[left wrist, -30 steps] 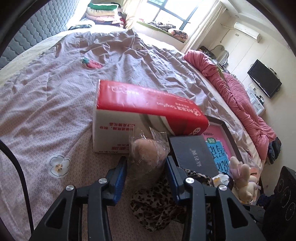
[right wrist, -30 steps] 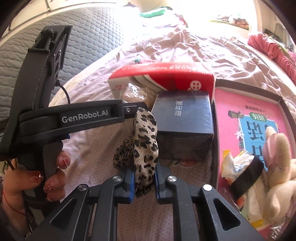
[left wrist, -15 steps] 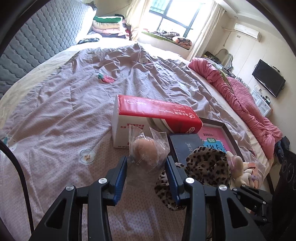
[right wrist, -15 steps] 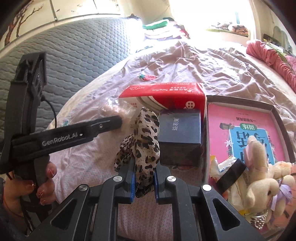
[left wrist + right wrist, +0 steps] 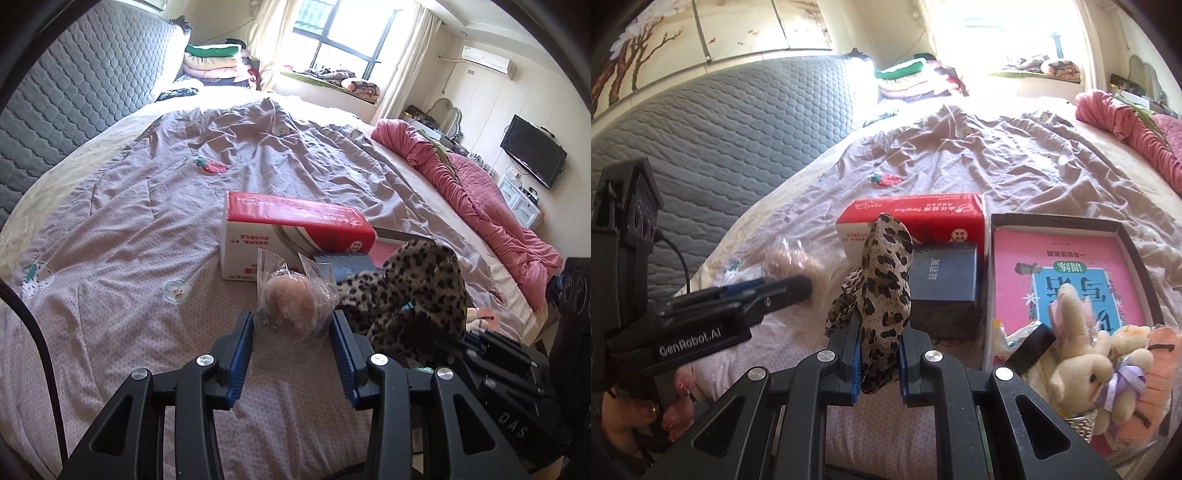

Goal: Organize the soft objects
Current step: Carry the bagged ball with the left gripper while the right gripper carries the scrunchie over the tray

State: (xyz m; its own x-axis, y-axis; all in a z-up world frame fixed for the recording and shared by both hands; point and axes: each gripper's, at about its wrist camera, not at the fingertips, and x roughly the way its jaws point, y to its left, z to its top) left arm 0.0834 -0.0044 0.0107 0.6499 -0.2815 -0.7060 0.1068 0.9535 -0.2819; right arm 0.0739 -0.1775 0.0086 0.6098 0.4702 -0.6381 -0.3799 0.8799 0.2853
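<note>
- Left wrist view: the left gripper (image 5: 293, 325) has its jaws closed onto a clear plastic bag (image 5: 297, 295) with a round beige soft item inside, held above the bed (image 5: 122, 229).
- Its blue-lined fingers (image 5: 242, 347) press the bag from both sides; the bag's crinkled top stands up between them.
- Just beyond the bag a red-and-white tissue pack (image 5: 291, 232) lies on the lilac quilt, with a dark blue box (image 5: 347, 266) touching its near side.
- Right wrist view: the right gripper (image 5: 877, 354) has its jaws narrowed on a leopard-print cloth (image 5: 884, 280), which rises upright from between the fingers and droops a little to the left.
- The left gripper shows at the left of this view, the bagged item at its tip, near the cloth but apart from it.
- Right of the tissue pack and blue box, an open shallow box (image 5: 1115, 229) holds a pink book (image 5: 1067, 266).
- A cream plush rabbit (image 5: 1082, 350) with a purple bow lies at the box's near end, beside an orange plush (image 5: 1156, 384) and a snack packet (image 5: 1023, 339).
- A rumpled pink quilt (image 5: 480, 199) lies along the bed's far right side.
</note>
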